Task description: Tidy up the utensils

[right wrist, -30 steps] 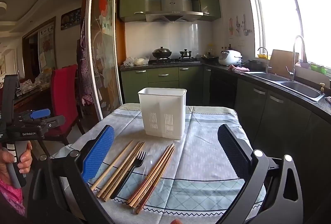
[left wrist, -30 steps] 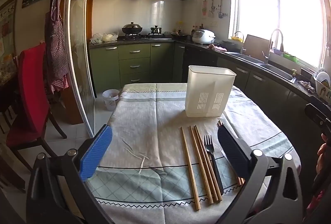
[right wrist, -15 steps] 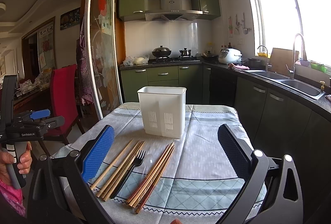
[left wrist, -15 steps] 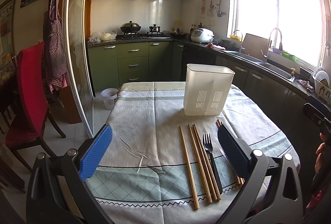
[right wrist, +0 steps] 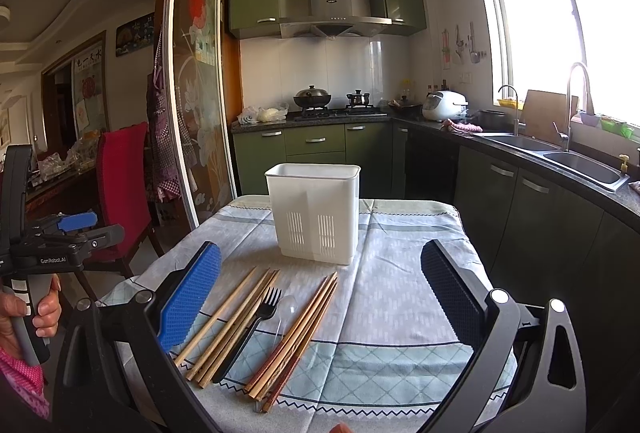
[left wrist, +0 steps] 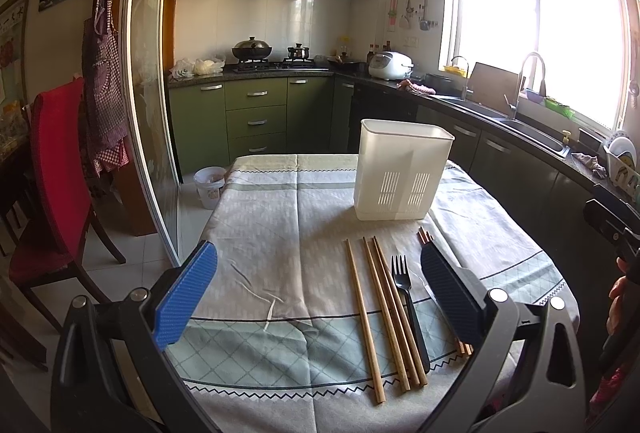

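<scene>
Bright daylight, sharp frames, strong fisheye bend.
Window at the right is blown out to white glare; tablecloth evenly lit with soft shadows; corners vignette dark, glass door frame curves near the edge.

The left gripper is hovering level with its jaws spread wide, gripping nothing. The right gripper is likewise hanging with its jaws fully parted. In the right wrist view, the person's left hand is wrapping around the left gripper's handle.
</scene>
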Demonstrator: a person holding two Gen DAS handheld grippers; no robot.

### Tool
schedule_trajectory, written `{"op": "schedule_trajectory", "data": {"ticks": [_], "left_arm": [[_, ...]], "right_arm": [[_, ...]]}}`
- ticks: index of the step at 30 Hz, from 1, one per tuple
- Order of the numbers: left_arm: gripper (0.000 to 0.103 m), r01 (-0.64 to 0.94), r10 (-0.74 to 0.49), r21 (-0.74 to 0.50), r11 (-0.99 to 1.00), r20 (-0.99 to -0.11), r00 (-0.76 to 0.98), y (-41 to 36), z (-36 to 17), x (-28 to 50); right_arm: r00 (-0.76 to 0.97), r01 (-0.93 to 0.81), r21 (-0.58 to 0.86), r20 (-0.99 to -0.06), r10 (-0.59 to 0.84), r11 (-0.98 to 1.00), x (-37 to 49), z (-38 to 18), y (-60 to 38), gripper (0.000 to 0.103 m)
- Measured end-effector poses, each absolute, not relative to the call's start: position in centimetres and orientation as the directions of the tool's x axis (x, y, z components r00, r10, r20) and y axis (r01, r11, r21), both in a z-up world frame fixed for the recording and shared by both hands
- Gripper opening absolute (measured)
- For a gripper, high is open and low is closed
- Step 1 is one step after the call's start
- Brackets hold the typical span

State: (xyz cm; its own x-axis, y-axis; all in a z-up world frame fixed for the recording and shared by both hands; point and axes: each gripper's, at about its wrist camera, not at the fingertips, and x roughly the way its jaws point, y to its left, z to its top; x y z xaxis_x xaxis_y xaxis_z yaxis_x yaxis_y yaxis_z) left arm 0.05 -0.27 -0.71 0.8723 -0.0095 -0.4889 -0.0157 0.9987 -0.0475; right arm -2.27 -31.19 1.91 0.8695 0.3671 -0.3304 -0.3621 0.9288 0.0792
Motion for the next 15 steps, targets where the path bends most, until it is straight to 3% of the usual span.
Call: {"op": "schedule_trajectory", "data": {"ticks": [15], "left_arm": [[0.097, -0.015, -0.013, -0.052, 0.999, -0.495, 0.869, -0.27, -0.89, 0.17]], "right_arm": [[0.868, -0.361, 0.081, -0.335, 0.367, 0.929, -2.16, 1.77, -31.09, 0.099]]}}
